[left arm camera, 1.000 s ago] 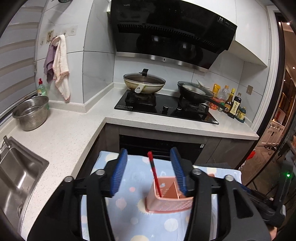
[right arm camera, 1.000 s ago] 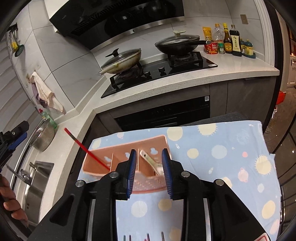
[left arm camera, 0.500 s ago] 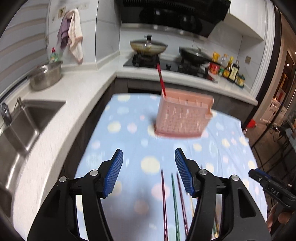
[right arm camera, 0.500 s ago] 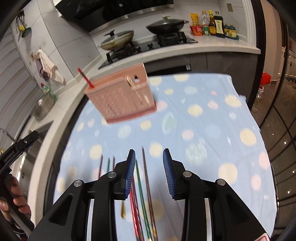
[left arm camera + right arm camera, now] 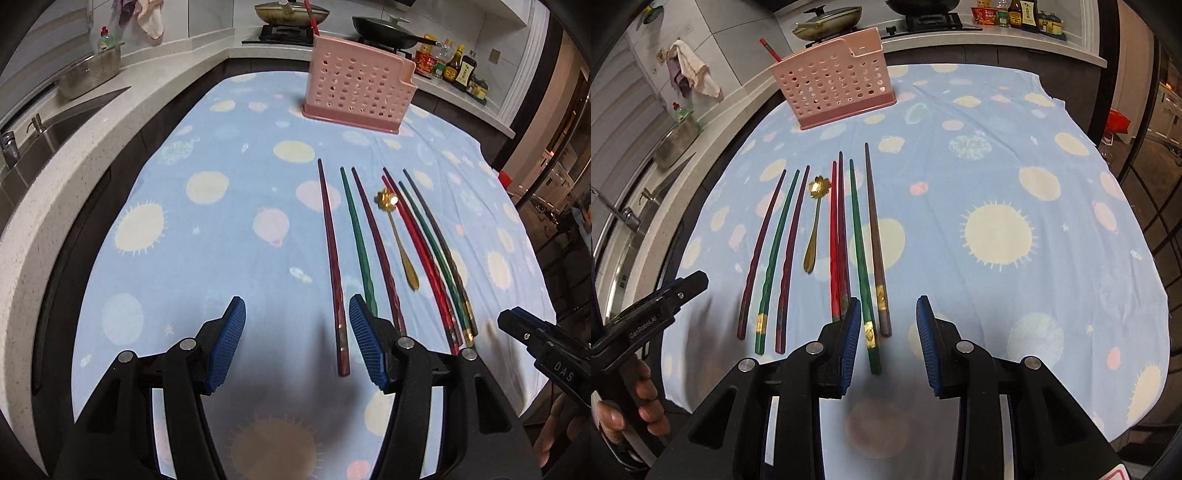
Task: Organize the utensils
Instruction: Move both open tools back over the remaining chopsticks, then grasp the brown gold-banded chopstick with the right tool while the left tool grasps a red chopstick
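Seven chopsticks [image 5: 369, 236] and a gold spoon [image 5: 397, 236] are laid in a row on the blue cloth [image 5: 207, 229], near its front edge. The left gripper [image 5: 297, 341] is held wide open and empty over the cloth; the thick end of the leftmost chopstick [image 5: 332, 266] is seen between its pads. The right gripper [image 5: 886, 341] is also open and empty, and the ends of the green chopstick [image 5: 862, 266] and the brown chopstick [image 5: 875, 240] lie between its pads. The pink holder [image 5: 356, 90] is placed at the far side of the cloth, well apart from the row, with one red chopstick [image 5: 311, 20] standing in it. Nothing is placed between the grippers and the chopsticks. Only in the left view the sink [image 5: 44, 125] is shown clearly. Only in the right view the hand [image 5: 631, 406] on the left gripper's handle is seen.
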Motion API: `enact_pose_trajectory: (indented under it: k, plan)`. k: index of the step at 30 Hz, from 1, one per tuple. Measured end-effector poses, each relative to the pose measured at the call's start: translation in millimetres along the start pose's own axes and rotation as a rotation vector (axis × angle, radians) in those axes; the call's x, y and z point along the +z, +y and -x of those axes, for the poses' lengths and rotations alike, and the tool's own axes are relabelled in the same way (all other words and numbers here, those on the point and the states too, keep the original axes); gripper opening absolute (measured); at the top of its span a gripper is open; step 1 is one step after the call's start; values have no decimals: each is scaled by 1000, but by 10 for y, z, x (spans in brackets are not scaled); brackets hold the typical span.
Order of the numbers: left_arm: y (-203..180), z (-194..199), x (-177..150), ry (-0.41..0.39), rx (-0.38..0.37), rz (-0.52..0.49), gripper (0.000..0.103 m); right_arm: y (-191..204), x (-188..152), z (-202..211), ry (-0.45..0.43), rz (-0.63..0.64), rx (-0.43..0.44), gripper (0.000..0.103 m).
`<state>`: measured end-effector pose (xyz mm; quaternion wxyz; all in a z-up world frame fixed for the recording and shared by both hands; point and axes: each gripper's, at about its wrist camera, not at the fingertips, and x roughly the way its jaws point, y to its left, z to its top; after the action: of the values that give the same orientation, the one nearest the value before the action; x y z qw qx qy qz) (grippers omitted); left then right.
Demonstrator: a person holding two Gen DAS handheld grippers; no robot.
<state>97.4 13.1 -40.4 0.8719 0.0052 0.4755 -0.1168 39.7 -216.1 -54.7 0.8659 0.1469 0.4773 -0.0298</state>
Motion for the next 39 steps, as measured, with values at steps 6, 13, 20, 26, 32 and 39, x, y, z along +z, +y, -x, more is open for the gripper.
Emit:
enact_pose_trajectory:
  k: [6, 13, 20, 26, 32, 39]
  plan:
    - [-57, -62, -154, 17, -19, -14, 55, 40, -85, -31, 5, 14, -6, 31]
    - [-143, -215, -199, 43, -26, -52, 49, 48, -75, -94, 7, 15, -8, 31]
    - [-105, -282, -224, 57, -40, -40, 42, 37, -14, -194, 2, 21, -30, 25]
    - [-100, -277, -233, 54, -40, -41, 41, 53, 29, -319, 13, 32, -38, 19]
    - [-101, -278, -237, 51, -37, -45, 41, 53, 50, -405, 21, 41, -50, 13]
    - [-101, -278, -242, 46, -35, -44, 41, 92, 21, -460, 17, 81, -70, 9]
